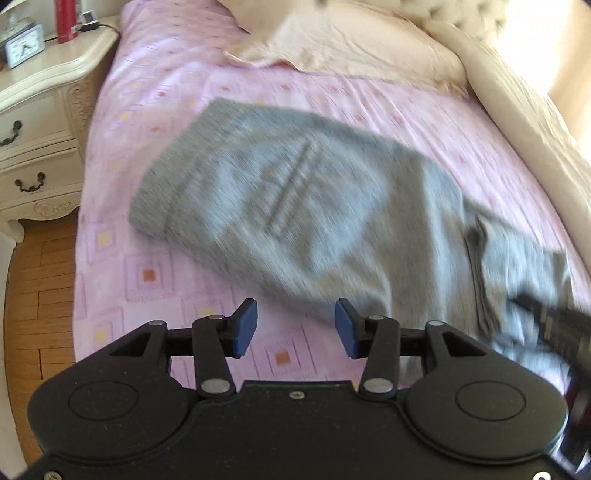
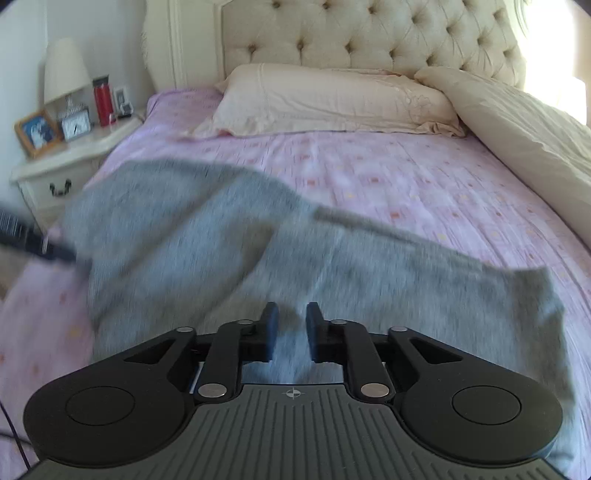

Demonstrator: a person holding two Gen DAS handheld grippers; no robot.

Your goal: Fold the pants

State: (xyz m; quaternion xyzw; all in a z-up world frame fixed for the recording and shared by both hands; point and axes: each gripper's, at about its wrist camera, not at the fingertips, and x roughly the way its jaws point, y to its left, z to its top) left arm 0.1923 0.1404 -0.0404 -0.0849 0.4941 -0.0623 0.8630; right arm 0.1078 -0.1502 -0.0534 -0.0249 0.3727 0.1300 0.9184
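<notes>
Grey pants (image 1: 295, 206) lie partly folded on the pink bed sheet (image 1: 155, 280), blurred by motion. My left gripper (image 1: 295, 328) is open and empty, just in front of the near edge of the pants. In the right wrist view the same pants (image 2: 229, 251) spread across the bed. My right gripper (image 2: 291, 332) has its jaws narrowly apart with grey cloth between them; it appears shut on the pants. The right gripper's fingers also show in the left wrist view (image 1: 554, 325), in the cloth at the right. The left gripper shows in the right wrist view (image 2: 33, 240) at the left edge.
A peach pillow (image 2: 325, 99) and a cream duvet (image 2: 528, 140) lie at the tufted headboard (image 2: 369, 33). A cream nightstand (image 1: 40, 122) stands left of the bed with a clock (image 2: 75, 125), a red bottle (image 2: 102, 100), a lamp and a photo frame. Wooden floor (image 1: 33, 288) lies beside the bed.
</notes>
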